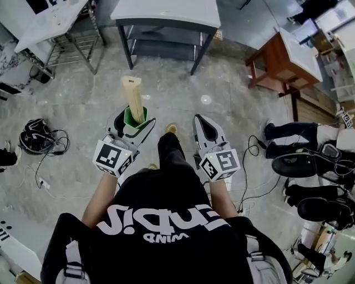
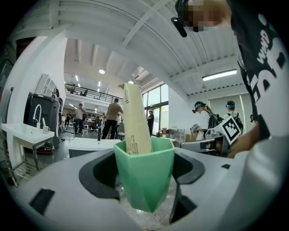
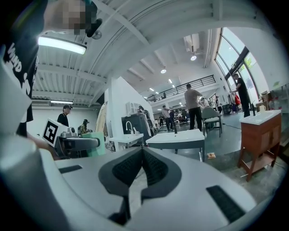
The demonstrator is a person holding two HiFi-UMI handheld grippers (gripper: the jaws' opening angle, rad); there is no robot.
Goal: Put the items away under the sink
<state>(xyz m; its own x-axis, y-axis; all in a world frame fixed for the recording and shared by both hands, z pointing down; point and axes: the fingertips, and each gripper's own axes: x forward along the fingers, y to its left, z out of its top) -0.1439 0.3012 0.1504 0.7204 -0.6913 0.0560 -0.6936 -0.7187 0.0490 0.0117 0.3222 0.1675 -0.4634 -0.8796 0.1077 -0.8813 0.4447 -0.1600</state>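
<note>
The left gripper (image 1: 133,125) holds a green cup (image 2: 144,173) aloft, jaws pinching its sides, with a tall cream tube (image 2: 137,122) leaning loose inside. The right gripper (image 3: 141,153) is empty, jaws pressed together. The cup looks light, stiff and smooth-sided, so a mid-wall grip kept upright suits it.

A big open test hall: mezzanine balcony (image 3: 180,89), sink stand (image 3: 128,136), worktable (image 1: 166,14), cables (image 1: 43,140) across bare concrete floor (image 1: 222,89).

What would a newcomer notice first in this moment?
A green faceted plastic cup with a tall cream tube standing in it, clamped in the left gripper, at the head view's centre left. Beside it the right gripper is shut and empty.
</note>
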